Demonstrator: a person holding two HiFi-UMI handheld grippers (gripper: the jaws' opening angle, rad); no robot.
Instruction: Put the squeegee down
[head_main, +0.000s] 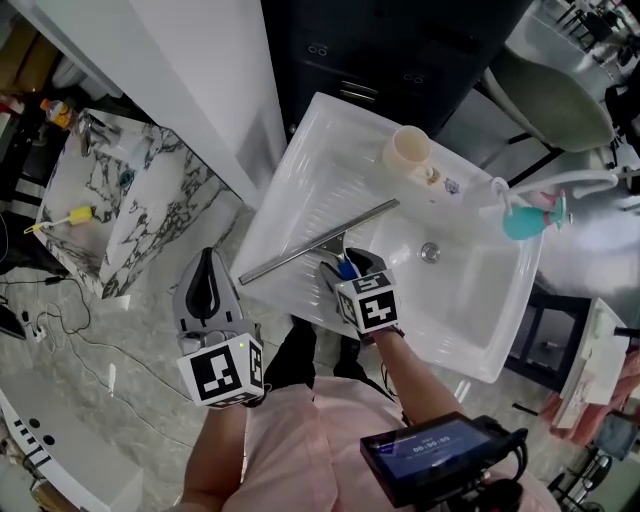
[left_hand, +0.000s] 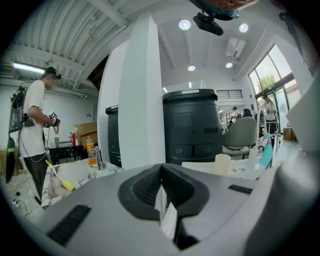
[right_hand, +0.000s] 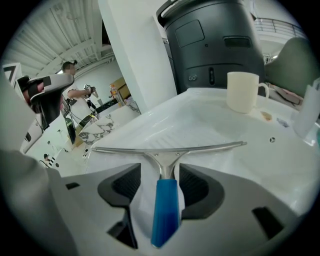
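squeegee (head_main: 318, 241) on ribbed white sink drainboard (head_main: 312, 180) beside pillar (head_main: 205, 85), handle between released right tongs (right_hand: 161, 184); left tongs (left_hand: 161, 187) clenched, empty

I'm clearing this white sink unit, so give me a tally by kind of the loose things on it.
Squeegee: 1
Cup: 1
Teal bottle-like item: 1
Total: 3, not counting the tiny bits beside the cup, which are too small to name.

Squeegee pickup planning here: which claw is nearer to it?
Right. The right claw straddles the squeegee handle, pads clear of it; the left claw hangs left of the sink.
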